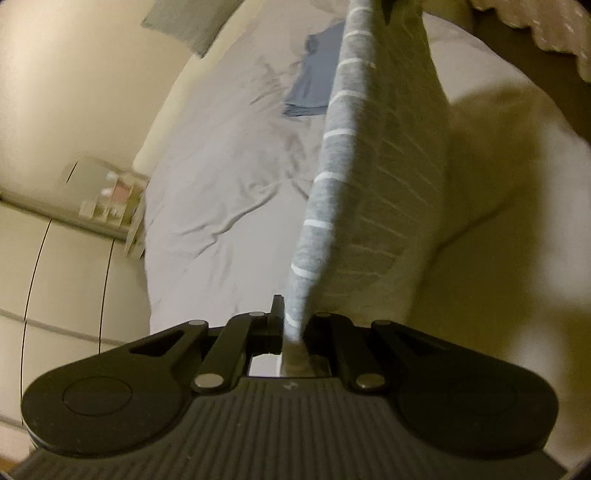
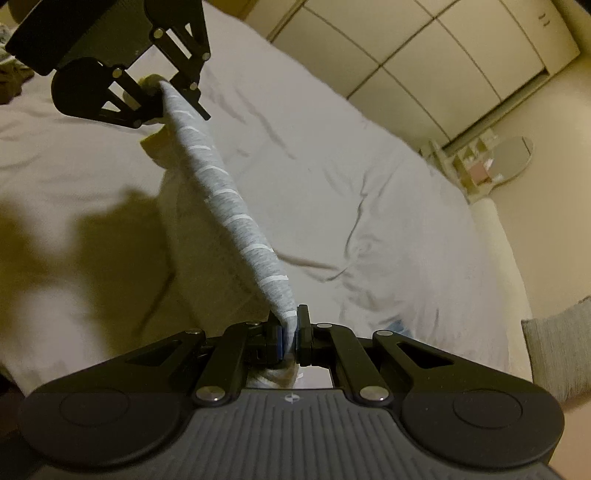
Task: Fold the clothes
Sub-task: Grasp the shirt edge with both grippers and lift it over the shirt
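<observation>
Right wrist view: right claw (image 2: 290,334) is clamped on one end of a grey striped garment (image 2: 229,199), fabric pinched between the fingers; left claw (image 2: 162,99) sits at the far end, closed on the other end. Left wrist view confirms it: left claw (image 1: 291,325) has the cloth bunched in its jaws. Garment (image 1: 343,147) is stretched in the air between the two claws, edge-on, with the rest hanging toward the bed (image 2: 369,192) below. A folded blue item (image 1: 310,85) lies flat on the sheet further up, near a grey pillow (image 1: 184,22). Looks like the spread-out step, pre-fold. Next move likely needs both claws lowering together, keeping tension, so the garment lands flat on the bed, clear of the blue item.
</observation>
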Demonstrator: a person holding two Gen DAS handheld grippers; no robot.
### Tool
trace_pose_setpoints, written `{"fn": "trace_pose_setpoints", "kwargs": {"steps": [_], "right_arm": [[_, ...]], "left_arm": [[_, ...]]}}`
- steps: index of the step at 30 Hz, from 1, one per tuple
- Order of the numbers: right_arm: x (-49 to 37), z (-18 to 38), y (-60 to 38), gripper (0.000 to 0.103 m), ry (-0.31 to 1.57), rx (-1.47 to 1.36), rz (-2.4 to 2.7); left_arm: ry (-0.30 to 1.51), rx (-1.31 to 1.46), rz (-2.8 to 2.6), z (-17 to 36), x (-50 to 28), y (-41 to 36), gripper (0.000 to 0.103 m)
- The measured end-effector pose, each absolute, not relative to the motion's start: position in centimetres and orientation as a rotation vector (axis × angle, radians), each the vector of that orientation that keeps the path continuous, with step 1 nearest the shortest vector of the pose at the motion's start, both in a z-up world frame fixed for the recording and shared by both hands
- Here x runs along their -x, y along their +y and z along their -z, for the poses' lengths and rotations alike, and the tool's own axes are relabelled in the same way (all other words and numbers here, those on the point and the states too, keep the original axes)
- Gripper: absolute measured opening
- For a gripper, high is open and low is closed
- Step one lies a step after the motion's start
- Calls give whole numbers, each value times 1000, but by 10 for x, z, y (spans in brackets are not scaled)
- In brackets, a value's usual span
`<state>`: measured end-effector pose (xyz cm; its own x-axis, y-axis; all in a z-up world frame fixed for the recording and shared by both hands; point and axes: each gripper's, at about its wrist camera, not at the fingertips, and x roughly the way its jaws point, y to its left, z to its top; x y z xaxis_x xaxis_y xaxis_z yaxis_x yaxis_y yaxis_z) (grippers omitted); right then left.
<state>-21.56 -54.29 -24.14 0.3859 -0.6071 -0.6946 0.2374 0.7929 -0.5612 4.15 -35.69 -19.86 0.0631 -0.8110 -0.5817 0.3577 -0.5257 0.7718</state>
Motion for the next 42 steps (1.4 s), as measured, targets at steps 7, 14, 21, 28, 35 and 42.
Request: {"fn": "trace_pose_setpoints", "kwargs": {"steps": [7, 14, 21, 28, 35, 42], "right_arm": [[243, 210, -550, 1, 1020, 419, 576], [272, 198, -544, 1, 1040, 420, 689], [319, 187, -566, 1, 1046, 371, 784], [390, 194, -639, 1, 1024, 344, 741], [444, 201, -774, 1, 969, 433, 621], [463, 171, -888, 1, 849, 626, 696]], "left_arm": [[-448, -1391, 1605, 170, -8, -349, 3], [-542, -1348, 1688, 157, 23, -351, 3], [-578, -1308, 1736, 139, 79, -379, 3], [-535, -1318, 1690, 144, 156, -443, 3], [-431, -1329, 1559, 147, 238, -540, 4], [-451, -1202, 1502, 110, 268, -638, 4]]}}
